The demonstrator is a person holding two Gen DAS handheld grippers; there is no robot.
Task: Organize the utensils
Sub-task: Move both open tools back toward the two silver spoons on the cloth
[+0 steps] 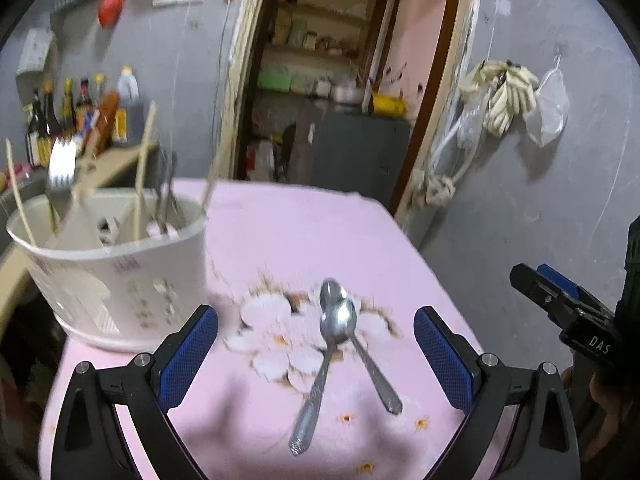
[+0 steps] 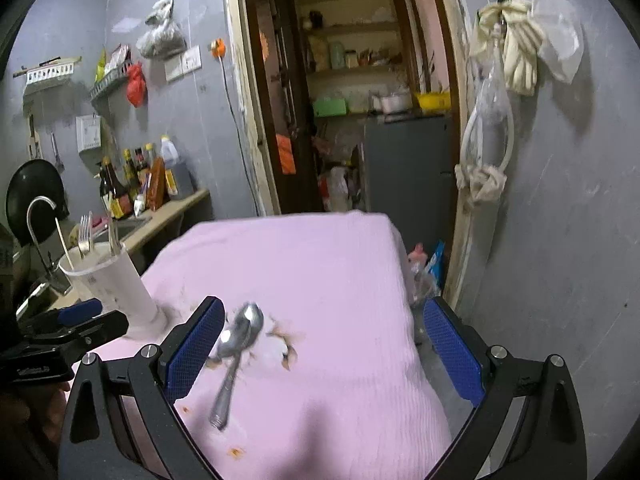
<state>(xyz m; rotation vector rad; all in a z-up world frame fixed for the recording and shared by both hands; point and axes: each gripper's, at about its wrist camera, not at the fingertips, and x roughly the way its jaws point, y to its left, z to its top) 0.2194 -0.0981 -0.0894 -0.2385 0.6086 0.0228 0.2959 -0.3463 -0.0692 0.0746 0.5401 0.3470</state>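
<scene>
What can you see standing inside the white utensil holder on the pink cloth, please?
Inside the white utensil holder: a fork with tines up, pale chopsticks and some dark metal handles. Its wall hides their lower ends and anything lying at the bottom.

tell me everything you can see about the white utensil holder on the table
The white utensil holder is a round, plastic-looking tub with small slots near its base and inner dividers. It stands upright on the pink tablecloth at the table's left side, apart from the two spoons. A fork, pale chopsticks and darker metal utensils stand in it, leaning on the rim. No gripper touches it.
</scene>
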